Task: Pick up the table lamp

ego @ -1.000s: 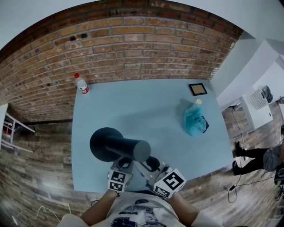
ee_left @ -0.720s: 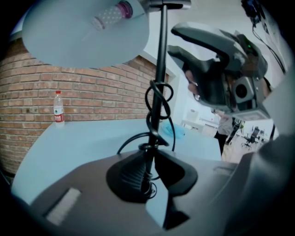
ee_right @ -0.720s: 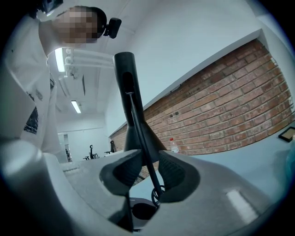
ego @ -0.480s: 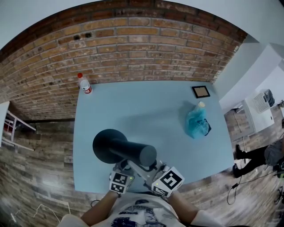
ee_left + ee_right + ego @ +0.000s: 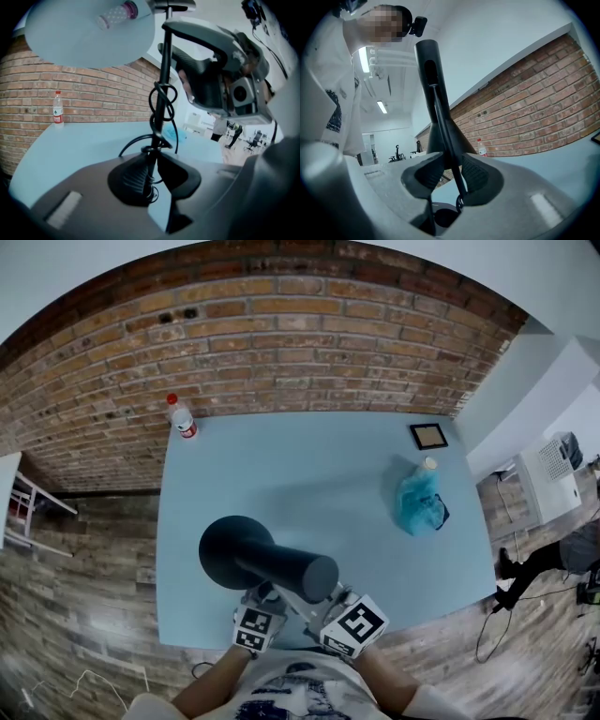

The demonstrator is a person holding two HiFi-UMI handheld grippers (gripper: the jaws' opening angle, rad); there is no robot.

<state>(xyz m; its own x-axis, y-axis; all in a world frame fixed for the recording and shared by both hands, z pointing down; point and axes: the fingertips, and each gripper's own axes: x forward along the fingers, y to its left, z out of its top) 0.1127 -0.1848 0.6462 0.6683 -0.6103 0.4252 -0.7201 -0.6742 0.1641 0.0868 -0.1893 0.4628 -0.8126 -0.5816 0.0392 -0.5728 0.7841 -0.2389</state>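
1. The pale blue tabletop [image 5: 319,474] stands against a brick wall [image 5: 281,334]. Only the head view shows it whole, with a water bottle [image 5: 182,416], a blue plastic bag [image 5: 417,504] and a small picture frame [image 5: 428,436], all well apart from your work.
2. The black table lamp [image 5: 272,563] is at the near edge of the tabletop, just in front of you. I judge it top-heavy: the funnel-shaped shade [image 5: 230,549] is wide and sits high, so it may swing when lifted. No view shows whether the foot touches the tabletop.
3. The stem [image 5: 162,84] is a thin, stiff, smooth rod, so it may slip or turn between the pads. It is still the sensible place to hold; the shade is not.
4. Your left gripper [image 5: 152,176] is clamped on the stem. Its view also shows the other gripper higher on the stem.
5. Your right gripper [image 5: 451,176] has just been closing its jaws. The stem stands between them, but the pads do not seem to press it yet.
6. The cord [image 5: 133,141] coils round the stem and is soft; it may catch. Only the left gripper view shows it, and the bulb [image 5: 117,15] under the shade.
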